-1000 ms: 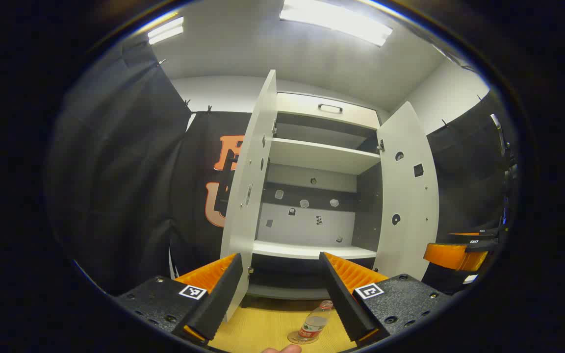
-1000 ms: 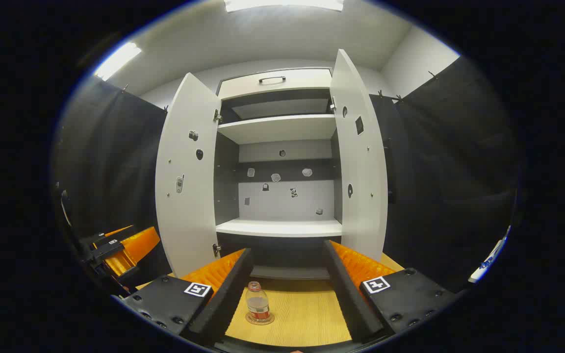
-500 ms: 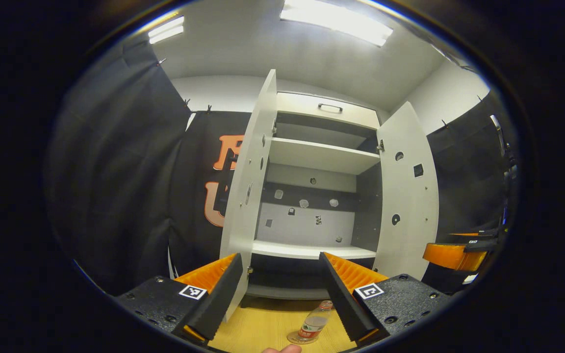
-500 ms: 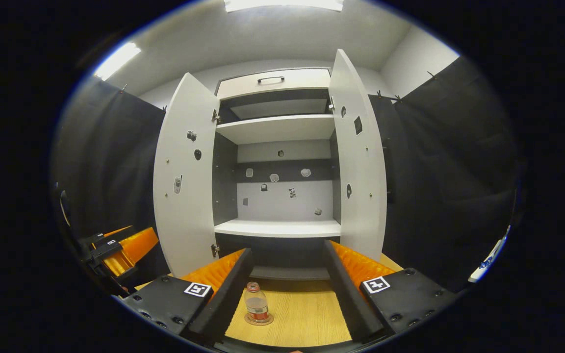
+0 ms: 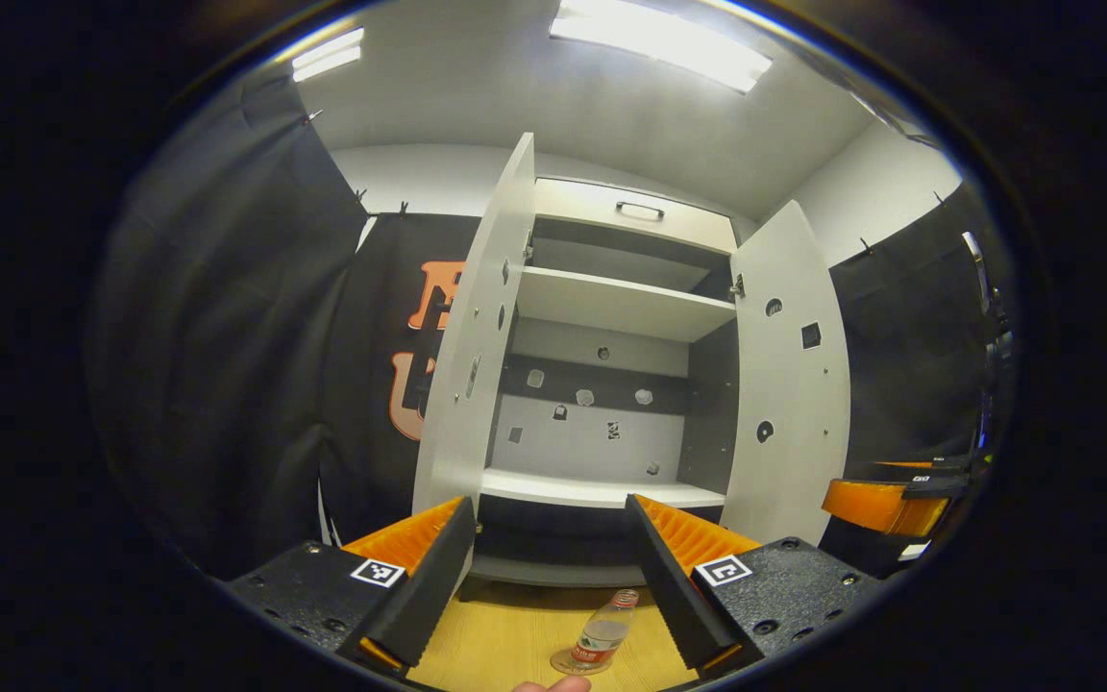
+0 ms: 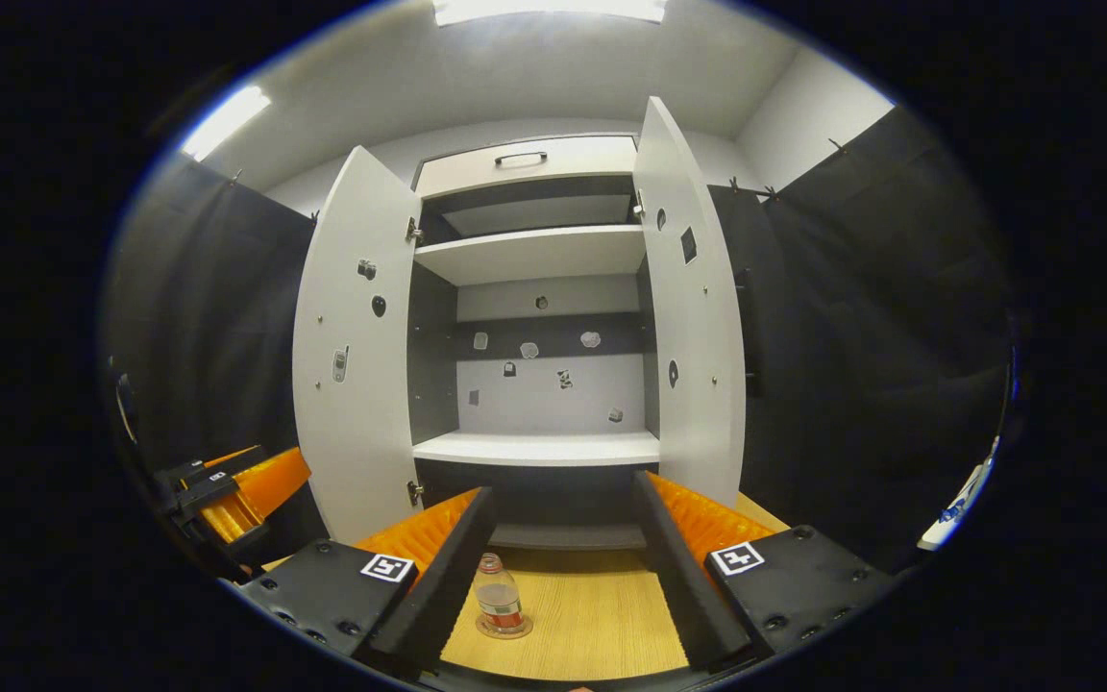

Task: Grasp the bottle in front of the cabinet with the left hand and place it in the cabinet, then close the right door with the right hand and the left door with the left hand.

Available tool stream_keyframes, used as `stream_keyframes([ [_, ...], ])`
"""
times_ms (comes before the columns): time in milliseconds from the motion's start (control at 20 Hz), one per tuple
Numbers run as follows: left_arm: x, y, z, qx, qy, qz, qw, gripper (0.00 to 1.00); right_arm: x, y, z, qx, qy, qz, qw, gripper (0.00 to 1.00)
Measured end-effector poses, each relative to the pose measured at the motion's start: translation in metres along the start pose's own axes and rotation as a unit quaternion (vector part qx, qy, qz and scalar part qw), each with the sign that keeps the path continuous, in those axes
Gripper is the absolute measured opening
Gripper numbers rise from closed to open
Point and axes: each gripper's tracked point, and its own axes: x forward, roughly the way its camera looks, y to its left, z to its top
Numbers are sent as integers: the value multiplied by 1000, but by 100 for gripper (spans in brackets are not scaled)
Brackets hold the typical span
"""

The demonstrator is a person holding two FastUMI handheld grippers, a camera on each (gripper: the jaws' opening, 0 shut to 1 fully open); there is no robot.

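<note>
Bottle (image 5: 602, 639) stands on floor between left gripper (image 5: 551, 567) jaws, apart, untouched

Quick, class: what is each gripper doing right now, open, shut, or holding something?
Left gripper: open, holding nothing; bottle stands ahead on the floor.
Right gripper: open, holding nothing.

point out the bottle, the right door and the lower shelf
bottle (image 6: 500, 606), right gripper view, on its label
right door (image 6: 698, 365), right gripper view, inner face
lower shelf (image 6: 539, 448), right gripper view, top surface
</note>
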Motion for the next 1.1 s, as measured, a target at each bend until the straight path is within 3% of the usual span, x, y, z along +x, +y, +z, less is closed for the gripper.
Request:
stream_keyframes([
  [250, 2, -6, 0, -3, -2, -11, 1000, 95, 1, -6, 0, 3, 0, -6, 1000, 96],
  [600, 8, -38, -16, -25, 14, -72, 997, 94, 1, -26, -2, 2, 6, -28, 1000, 96],
  [950, 1, -51, -67, -26, 86, -89, 992, 94, -1, -51, -13, -22, 32, -60, 997, 96],
  [1100, -3, -36, -85, 11, 104, -75, 992, 95, -1, -58, -15, -27, 40, -67, 997, 96],
])
